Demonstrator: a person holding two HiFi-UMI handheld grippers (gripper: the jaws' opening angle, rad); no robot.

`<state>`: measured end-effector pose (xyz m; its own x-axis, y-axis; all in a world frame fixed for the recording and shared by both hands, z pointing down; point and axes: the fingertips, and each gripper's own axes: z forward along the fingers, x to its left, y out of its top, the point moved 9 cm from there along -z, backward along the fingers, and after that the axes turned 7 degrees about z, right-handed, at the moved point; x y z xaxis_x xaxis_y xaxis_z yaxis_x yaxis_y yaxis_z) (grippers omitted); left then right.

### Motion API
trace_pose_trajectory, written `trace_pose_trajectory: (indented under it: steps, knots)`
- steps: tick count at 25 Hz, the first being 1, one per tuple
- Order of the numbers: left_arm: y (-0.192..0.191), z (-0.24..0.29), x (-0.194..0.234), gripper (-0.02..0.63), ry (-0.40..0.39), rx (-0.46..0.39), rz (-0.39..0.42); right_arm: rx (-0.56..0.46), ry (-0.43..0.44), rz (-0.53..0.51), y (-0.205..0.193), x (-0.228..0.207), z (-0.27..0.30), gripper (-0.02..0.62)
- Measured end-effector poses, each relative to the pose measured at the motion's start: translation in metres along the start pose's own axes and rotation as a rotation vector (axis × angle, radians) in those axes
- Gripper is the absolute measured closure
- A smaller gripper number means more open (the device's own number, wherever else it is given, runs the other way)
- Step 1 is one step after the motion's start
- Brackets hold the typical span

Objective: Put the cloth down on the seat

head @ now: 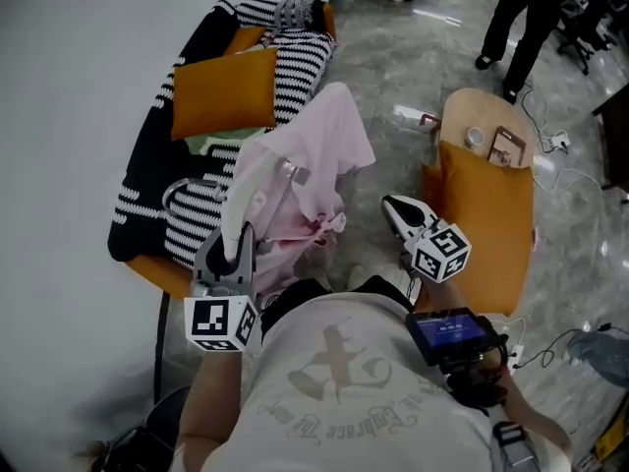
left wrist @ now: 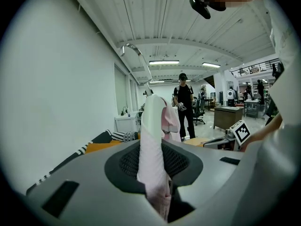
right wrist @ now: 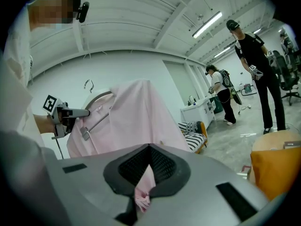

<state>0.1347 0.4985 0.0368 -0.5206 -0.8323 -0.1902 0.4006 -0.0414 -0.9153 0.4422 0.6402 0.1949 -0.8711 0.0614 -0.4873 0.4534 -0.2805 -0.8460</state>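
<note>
2 hand-held grippers share 1 pink cloth.

Head view: the left hand-held gripper (head: pixel 239 239) and the right hand-held gripper (head: pixel 395 210) hold the cloth (head: pixel 305 155) up between them on its hanger (head: pixel 291 175). The striped sofa (head: pixel 147 195) with its orange cushion (head: pixel 221 91) lies ahead of the left one, and an orange chair (head: pixel 486 214) stands just beyond the right one.

Left gripper view: the jaws are narrow, clamped on a fold of cloth that rises straight ahead, with the hanger's hook above.

Right gripper view: the jaws are nearly together, pinching a cloth edge. The spread cloth lies ahead and to the left.

Step in hand, as judged: carrying the cloth to the seat. Lower both sides together over free seat area, hold the cloth spread, and release only once it rests.
</note>
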Motion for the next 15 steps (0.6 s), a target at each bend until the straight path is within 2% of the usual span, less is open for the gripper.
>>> trace_pose_trajectory:
  steps: [15]
  knots:
    - [-0.012,0.008,0.008,0.512,0.013,0.008,-0.040,0.040,0.005,-0.008,0.000,0.003,0.010,0.580]
